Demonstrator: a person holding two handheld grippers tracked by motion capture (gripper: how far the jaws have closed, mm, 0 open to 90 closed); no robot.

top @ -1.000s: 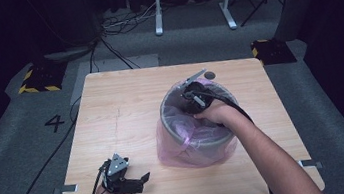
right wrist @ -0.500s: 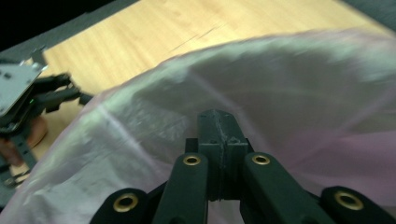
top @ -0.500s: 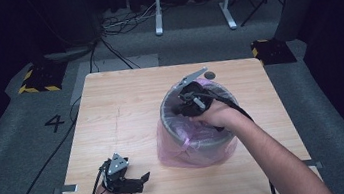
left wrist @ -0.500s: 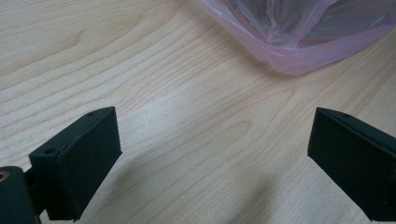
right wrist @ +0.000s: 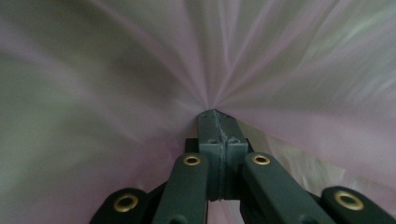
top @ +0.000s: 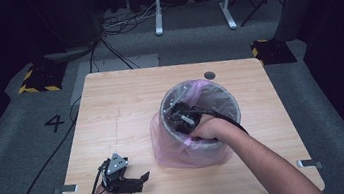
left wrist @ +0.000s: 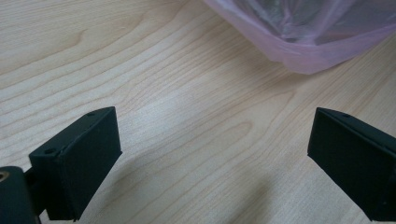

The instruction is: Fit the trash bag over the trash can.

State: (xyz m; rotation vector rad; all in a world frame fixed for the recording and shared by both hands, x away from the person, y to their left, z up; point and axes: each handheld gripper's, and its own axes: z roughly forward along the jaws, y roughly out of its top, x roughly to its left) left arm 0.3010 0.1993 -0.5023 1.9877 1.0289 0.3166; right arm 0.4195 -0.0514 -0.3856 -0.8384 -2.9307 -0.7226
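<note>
A round bin [top: 231, 100] lined with a thin pink bag [top: 175, 153] stands right of the table's middle; the bag's skirt hangs down over the outside wall. My right gripper [top: 176, 113] is inside the bin's mouth, near the left wall. Its jaws are shut [right wrist: 215, 116], with the tips against the pink film [right wrist: 116, 70], whose creases run out from the tip. I cannot tell whether any film is pinched. My left gripper [top: 139, 181] rests near the table's front edge, left of the bin, open [left wrist: 210, 163] over bare wood. The bag's bottom edge [left wrist: 303, 28] lies ahead of it.
The wooden table [top: 120, 99] has a dark cable hole [top: 209, 75] at its far edge behind the bin. A cable trails off the front left corner. Beyond the table stand a white frame [top: 193, 3] and two yellow-black blocks on grey floor.
My right hand has pushed its gripper down and leftward, deeper into the bin's mouth, and the grey plate no longer sticks above the rim. The left gripper has stayed put.
</note>
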